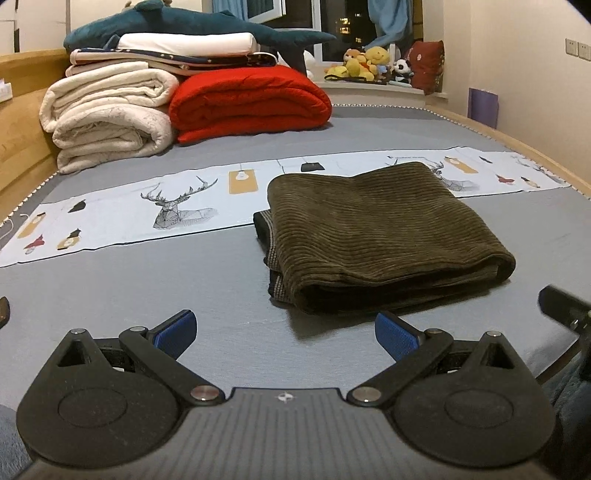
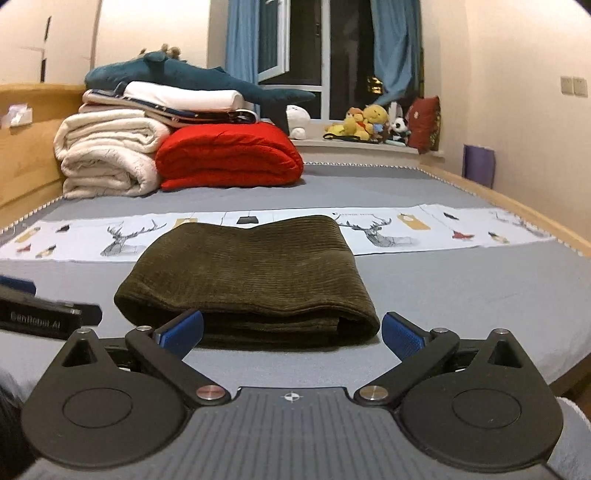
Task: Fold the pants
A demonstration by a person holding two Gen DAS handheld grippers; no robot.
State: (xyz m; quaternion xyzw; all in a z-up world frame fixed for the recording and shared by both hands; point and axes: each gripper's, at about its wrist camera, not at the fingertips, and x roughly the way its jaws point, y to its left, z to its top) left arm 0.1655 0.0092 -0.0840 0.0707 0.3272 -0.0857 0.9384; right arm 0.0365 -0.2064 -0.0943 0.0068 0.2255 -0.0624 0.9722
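Pants (image 1: 380,236) of dark olive corduroy lie folded into a thick rectangle on the grey bed (image 1: 147,288), right of centre in the left wrist view and in the middle of the right wrist view (image 2: 247,277). Their far edge overlaps a pale printed strip (image 1: 122,218) with deer drawings that runs across the bed from left to right. A striped waistband edge shows at the left end of the bundle in the left view.

Both tools sit low at the bottom of their frames. The left gripper (image 1: 286,334) has its blue pads spread wide, holding nothing, short of the pants' near fold. The right gripper (image 2: 291,332) is likewise spread wide and empty, its pads just before the rounded near fold, not clearly touching it.

At the upper left of each frame, rolled cream blankets (image 1: 107,114) sit beside a folded red quilt (image 1: 251,103), with a plush shark (image 1: 192,26) lying on top. Stuffed toys (image 1: 365,62) line the windowsill (image 2: 354,146) in the upper middle.
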